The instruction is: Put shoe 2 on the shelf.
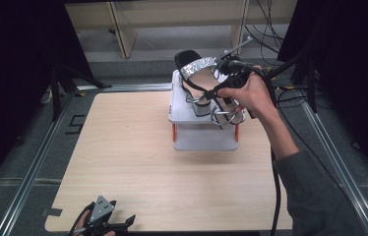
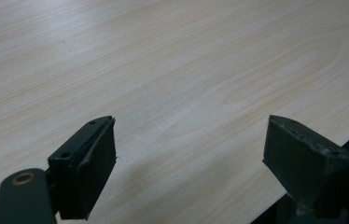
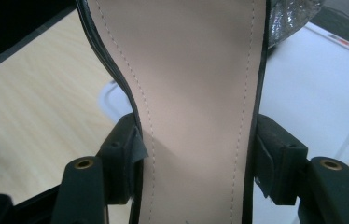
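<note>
The right gripper is clamped on a high-heeled sandal, its jaws pressing on either edge of the narrow waist of the beige insole. The sandal is held in the air just above the top tier of a small white two-tier rack, its glittery silver toe strap toward the rack's far edge. A second sandal lies on the rack's top tier, under the hand. The rack stands at the far edge of the worktop. The left gripper rests well apart from the rack, at the worktop's near edge, jaws wide apart and holding nothing.
</note>
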